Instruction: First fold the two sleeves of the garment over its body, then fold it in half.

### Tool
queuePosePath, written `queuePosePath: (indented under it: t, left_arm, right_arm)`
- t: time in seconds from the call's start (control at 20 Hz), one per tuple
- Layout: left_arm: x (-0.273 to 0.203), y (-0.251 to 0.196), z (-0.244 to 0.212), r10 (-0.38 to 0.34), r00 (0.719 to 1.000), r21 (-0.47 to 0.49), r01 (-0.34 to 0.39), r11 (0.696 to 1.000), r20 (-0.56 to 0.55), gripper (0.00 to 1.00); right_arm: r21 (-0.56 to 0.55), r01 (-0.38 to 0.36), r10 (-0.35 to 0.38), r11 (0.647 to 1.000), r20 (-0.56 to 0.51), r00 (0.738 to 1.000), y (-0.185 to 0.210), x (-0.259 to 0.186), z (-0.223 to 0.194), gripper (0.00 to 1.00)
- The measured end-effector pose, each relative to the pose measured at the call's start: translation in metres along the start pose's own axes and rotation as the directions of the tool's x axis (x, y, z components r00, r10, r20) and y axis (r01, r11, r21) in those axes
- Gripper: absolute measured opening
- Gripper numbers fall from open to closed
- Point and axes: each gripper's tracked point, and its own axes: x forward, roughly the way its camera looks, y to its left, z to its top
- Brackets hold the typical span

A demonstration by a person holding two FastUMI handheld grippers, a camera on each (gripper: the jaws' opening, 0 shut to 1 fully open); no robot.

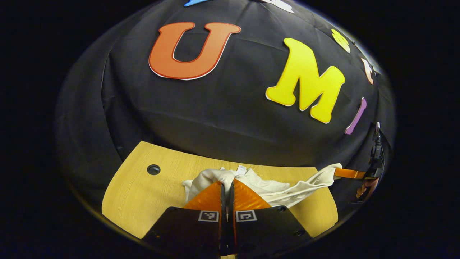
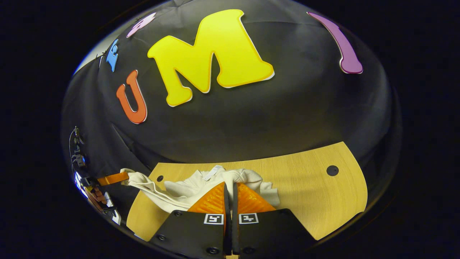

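A cream garment [image 1: 273, 189] hangs bunched between my two grippers above the wooden table [image 1: 143, 194]. In the left gripper view my left gripper [image 1: 227, 184] is shut on a bunch of its fabric, and the cloth stretches right to the right gripper [image 1: 350, 174], which pinches its far edge. In the right gripper view my right gripper [image 2: 230, 185] is shut on the garment [image 2: 187, 190], whose other end runs left to the left gripper [image 2: 111, 178]. A small white label [image 2: 215, 169] sticks up from the cloth. How the sleeves lie is hidden in the folds.
The table [image 2: 316, 187] has round cable holes [image 2: 332, 170] [image 1: 153, 169] near its far corners. The black booth wall rises right behind its far edge. A hand [image 1: 370, 187] holds the right gripper past the table's side edge.
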Motion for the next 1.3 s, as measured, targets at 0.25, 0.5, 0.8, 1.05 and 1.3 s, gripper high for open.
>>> queuePosePath:
  t: [0.25,0.5,0.8,1.05,1.3]
  left_arm:
    - [0.069,0.017,-0.018,0.025,0.999,0.021,-0.025,0.999,-0.032,0.03]
    - [0.133,0.028,-0.041,0.042,0.997,0.065,-0.038,0.997,-0.058,0.03]
    - [0.184,0.048,-0.071,0.088,0.993,0.122,-0.078,0.989,-0.078,0.04]
    - [0.191,0.049,-0.075,0.107,0.991,0.167,-0.093,0.982,-0.075,0.32]
    - [0.179,0.050,-0.046,0.123,0.992,0.193,-0.124,0.973,0.017,0.77]
  right_arm:
    - [0.050,0.031,-0.029,0.998,-0.058,0.998,-0.031,0.077,-0.028,0.01]
    - [0.047,0.076,-0.072,0.996,-0.083,0.994,-0.062,0.149,-0.059,0.01]
    - [0.013,0.118,-0.117,0.993,-0.050,0.992,-0.076,0.193,-0.078,0.01]
    - [-0.037,0.160,-0.162,0.986,-0.029,0.986,-0.081,0.185,-0.072,0.06]
    - [-0.045,0.162,-0.160,0.986,0.047,0.986,-0.083,0.161,-0.052,0.21]
